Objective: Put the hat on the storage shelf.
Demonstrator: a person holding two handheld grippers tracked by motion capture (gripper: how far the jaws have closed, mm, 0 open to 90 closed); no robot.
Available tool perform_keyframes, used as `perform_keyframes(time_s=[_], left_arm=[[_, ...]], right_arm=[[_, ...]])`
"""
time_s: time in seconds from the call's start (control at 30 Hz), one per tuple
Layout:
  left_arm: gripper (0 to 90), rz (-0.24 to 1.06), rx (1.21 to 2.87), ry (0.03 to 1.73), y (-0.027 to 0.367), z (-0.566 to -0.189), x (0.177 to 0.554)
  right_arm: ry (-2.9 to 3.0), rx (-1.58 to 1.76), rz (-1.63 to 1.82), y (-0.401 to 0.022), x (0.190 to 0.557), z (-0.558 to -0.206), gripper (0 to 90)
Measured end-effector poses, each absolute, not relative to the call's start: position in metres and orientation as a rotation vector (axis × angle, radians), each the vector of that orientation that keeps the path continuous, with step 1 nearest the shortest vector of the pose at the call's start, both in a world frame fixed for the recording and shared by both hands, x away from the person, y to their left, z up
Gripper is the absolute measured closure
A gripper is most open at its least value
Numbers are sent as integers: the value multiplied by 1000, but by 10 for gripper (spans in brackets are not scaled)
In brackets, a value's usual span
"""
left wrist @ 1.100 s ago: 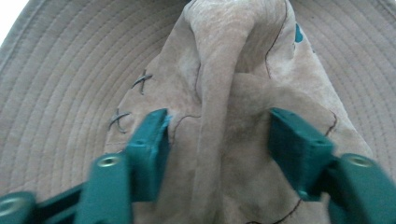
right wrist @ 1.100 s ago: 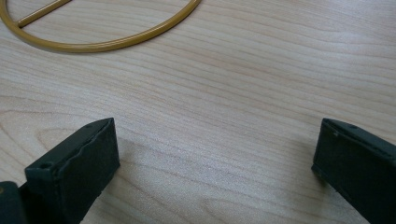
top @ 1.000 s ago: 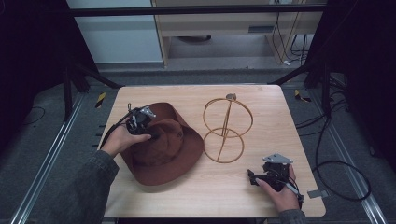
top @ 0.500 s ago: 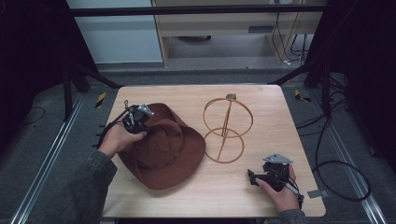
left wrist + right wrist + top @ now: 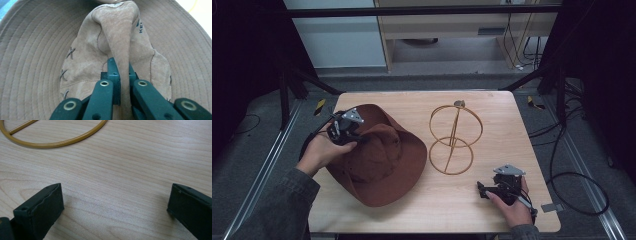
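Note:
A brown suede hat [image 5: 384,167] with a wide stitched brim lies on the left half of the wooden table [image 5: 507,107]. My left gripper [image 5: 361,140] is over its crown. In the left gripper view the jaws are shut on a pinched fold of the hat [image 5: 120,32] crown, which stands up between the left gripper's [image 5: 122,73] pads. A gold wire stand [image 5: 455,137] made of two rings on a post stands upright at the table's middle. My right gripper [image 5: 482,189] rests near the front right edge, and in its own view the right gripper [image 5: 115,202] is open over bare wood.
The stand's bottom ring [image 5: 57,143] lies just ahead of the right gripper. Black frame legs and cables run over the grey floor around the table. A pale cabinet stands behind the table's far edge.
The left gripper has shut on the hat's crown and risen with it, so the hat has shifted and tilted. The right hand has kept still.

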State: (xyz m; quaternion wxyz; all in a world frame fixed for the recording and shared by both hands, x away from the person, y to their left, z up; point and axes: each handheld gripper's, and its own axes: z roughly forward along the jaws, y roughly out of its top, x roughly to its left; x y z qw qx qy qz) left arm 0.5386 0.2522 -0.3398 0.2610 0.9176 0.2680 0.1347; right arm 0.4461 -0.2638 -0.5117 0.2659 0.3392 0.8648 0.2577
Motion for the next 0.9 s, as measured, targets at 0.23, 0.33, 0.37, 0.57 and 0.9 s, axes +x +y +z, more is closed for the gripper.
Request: perform_keyframes(time_s=[0.23,0.33,0.37,0.57,0.9], left_arm=[[887,387,2460,707,260,-330,527],[887,392,2466,704,261,-327,525],[887,398,2468,704,262,-325,525],[887,420,2442,691,263,-315,521],[887,439,2434,692,261,-304,513]], right_arm=[[2334,923,694,-264,446,-512,4],[2332,923,691,-264,446,-512,5],[2333,921,693,-264,447,-512,5],[2332,920,693,-265,448,-512,7],[2334,917,696,-269,451,-512,9]])
